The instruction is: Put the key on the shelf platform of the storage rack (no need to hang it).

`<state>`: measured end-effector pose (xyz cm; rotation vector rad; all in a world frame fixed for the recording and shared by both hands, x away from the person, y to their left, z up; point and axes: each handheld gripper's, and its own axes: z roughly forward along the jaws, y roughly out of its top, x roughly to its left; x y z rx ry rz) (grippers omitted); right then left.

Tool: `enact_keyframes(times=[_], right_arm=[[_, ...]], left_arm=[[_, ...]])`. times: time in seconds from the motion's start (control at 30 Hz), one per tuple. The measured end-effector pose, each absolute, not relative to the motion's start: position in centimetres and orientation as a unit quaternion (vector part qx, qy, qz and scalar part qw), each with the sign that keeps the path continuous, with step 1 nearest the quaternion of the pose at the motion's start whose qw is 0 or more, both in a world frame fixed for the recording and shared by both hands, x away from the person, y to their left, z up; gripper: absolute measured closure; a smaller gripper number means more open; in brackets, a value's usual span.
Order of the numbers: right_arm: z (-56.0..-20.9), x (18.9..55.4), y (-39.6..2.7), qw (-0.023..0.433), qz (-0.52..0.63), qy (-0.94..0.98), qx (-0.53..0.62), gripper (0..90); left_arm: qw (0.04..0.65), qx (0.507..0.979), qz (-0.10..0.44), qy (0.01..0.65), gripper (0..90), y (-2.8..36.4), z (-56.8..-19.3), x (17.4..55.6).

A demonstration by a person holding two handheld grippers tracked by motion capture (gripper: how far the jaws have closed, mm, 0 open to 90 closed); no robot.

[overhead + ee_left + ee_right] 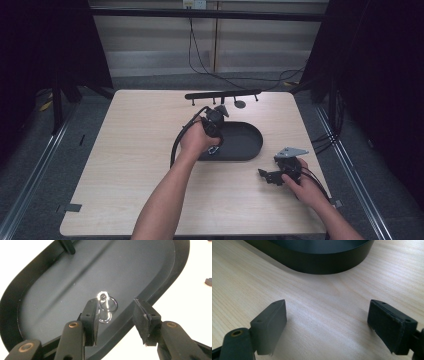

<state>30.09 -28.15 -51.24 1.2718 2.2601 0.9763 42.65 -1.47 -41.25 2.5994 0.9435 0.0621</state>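
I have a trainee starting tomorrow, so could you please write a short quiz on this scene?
1. True or false: the rings lie on the bare table.
2. Which gripper is over the tray? A) left B) right C) both
3. Fill in: the right gripper has its jaws ____ above the table.

Key:
1. False. The rings lie inside the tray, close to the left gripper.
2. A. The left gripper reaches over the tray with jaws apart; the right gripper is off to the side, over the tabletop.
3. Open, with nothing between the jaws.
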Motion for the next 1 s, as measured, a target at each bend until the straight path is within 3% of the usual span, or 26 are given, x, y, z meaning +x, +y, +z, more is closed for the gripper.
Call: enact_keyframes(times=[0.43, 1.0], right_arm=[[-51.2, 30.1, -28.1, 0.184, 0.346, 0.801, 0.452, 15.5], [-51.2, 30.1, -28.2, 0.184, 0.346, 0.802, 0.451, 15.5]], left_arm=[[0.202, 0.92, 0.02, 0.334, 49.8, -0.7, -40.5, 41.7], [0.222, 0.917, 0.023, 0.33, 32.5, 1.0, -40.1, 40.8]])
